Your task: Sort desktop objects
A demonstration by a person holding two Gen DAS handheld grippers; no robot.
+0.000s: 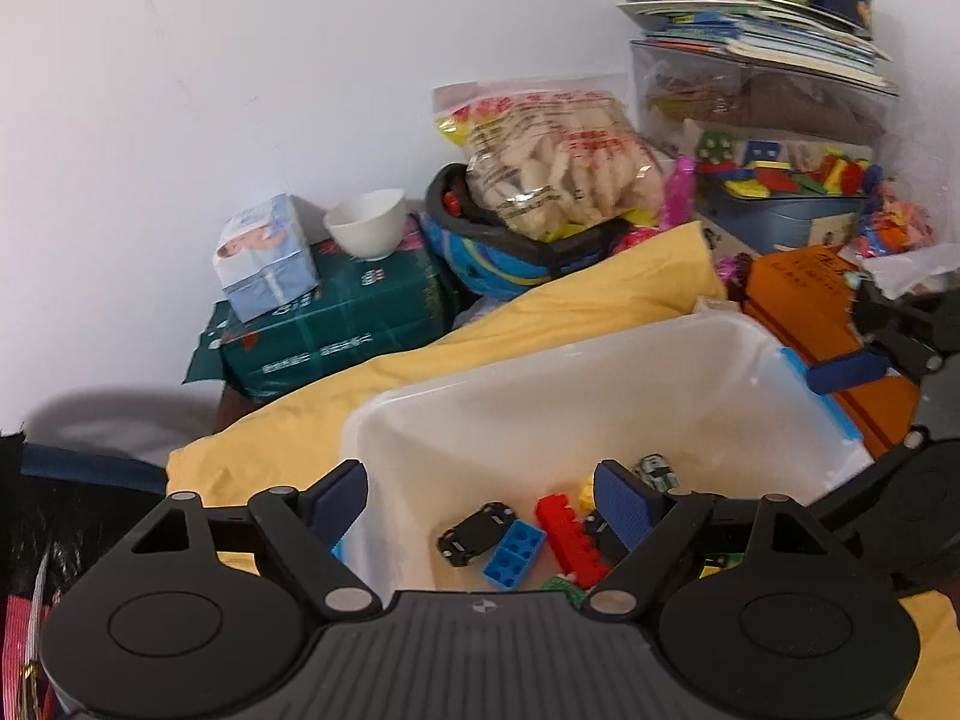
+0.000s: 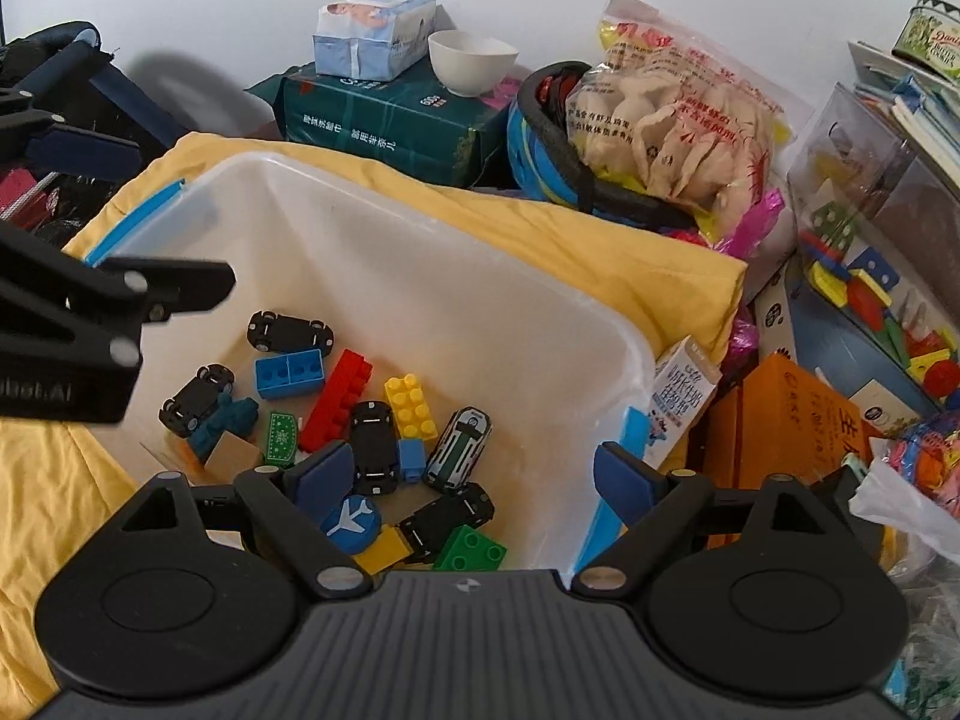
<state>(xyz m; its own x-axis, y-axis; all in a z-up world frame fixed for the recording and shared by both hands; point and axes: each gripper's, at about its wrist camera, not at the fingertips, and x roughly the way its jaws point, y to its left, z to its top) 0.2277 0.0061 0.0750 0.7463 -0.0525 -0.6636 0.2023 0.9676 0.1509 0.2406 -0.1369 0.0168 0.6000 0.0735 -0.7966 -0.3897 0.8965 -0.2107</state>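
Both your grippers hang over the clear plastic bin (image 2: 372, 252), which sits on the yellow cloth (image 2: 600, 246). Your right gripper (image 2: 474, 474) has its jaws spread wide with nothing between the pads, and your left gripper (image 1: 480, 504) is likewise apart and empty, one finger inside the bin wall and one outside it.

The toys already lie in the bin: black cars (image 2: 288, 333), a red brick (image 2: 336, 399), a yellow brick (image 2: 411, 405), a blue brick (image 2: 289, 373) and a green brick (image 2: 471, 549). You look to be between drops, so the next move likely means leaving the bin and finding another loose piece.

The milk carton (image 2: 681, 402), just outside the bin's right wall and beside your right finger, is the closest candidate.
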